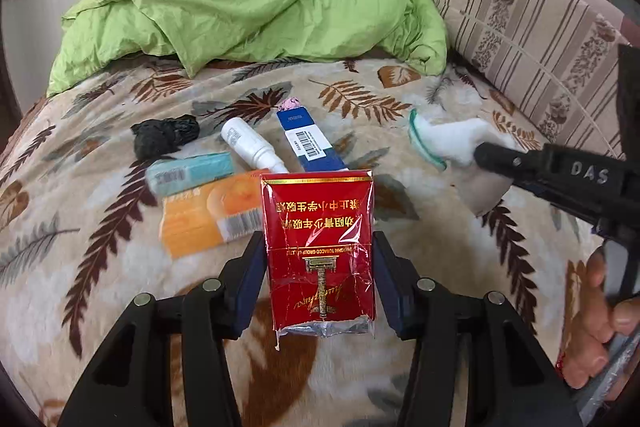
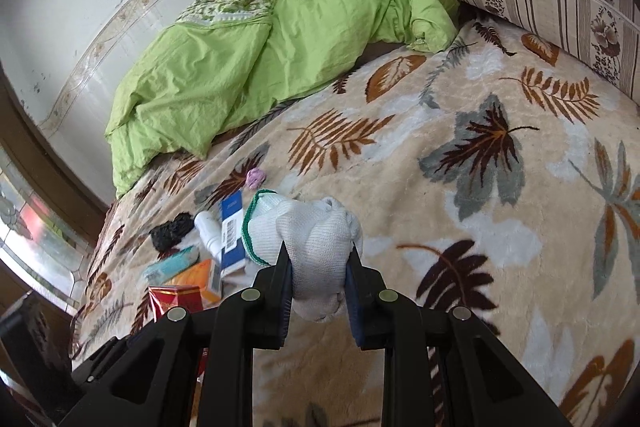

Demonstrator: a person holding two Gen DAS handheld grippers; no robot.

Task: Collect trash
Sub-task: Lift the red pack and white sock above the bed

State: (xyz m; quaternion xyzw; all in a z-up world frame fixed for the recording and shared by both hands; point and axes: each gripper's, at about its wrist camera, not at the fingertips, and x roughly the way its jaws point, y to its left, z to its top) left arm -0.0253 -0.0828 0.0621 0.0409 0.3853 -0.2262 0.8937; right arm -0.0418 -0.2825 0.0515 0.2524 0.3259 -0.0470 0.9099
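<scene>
Several scraps lie at twelve o'clock beyond the left gripper (image 1: 320,267), clamped on a crumpled red cigarette pack (image 1: 320,251): orange box (image 1: 208,215), white bottle (image 1: 252,145), blue carton (image 1: 310,143). Right gripper (image 2: 318,267) pinches a white glove (image 2: 312,239).

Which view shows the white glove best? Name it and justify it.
The right wrist view: the white glove fills the centre, bunched and clamped in the right gripper, knit and green cuff clear. The left wrist view shows it only small, off to the right, partly hidden by that gripper.
</scene>
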